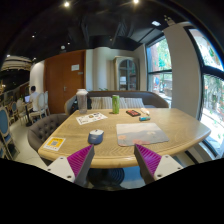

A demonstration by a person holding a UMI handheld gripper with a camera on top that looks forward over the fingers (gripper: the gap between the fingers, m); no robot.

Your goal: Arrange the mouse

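A small grey mouse (96, 137) lies near the front edge of a rounded wooden table (170, 125). A grey mouse mat (140, 133) lies to its right on the table. My gripper (113, 160) is open and empty, in front of and slightly below the table's front edge. Its left finger pad (83, 160) and right finger pad (146, 158) stand wide apart. The mouse is just beyond the fingers, slightly nearer the left one.
On the table are a green bottle (116, 104), a white paper (90, 118), a yellow card (53, 143), a red item (133, 113) and a small green item (144, 118). A sofa (125, 99) stands behind, chairs (8, 130) to the left, windows at right.
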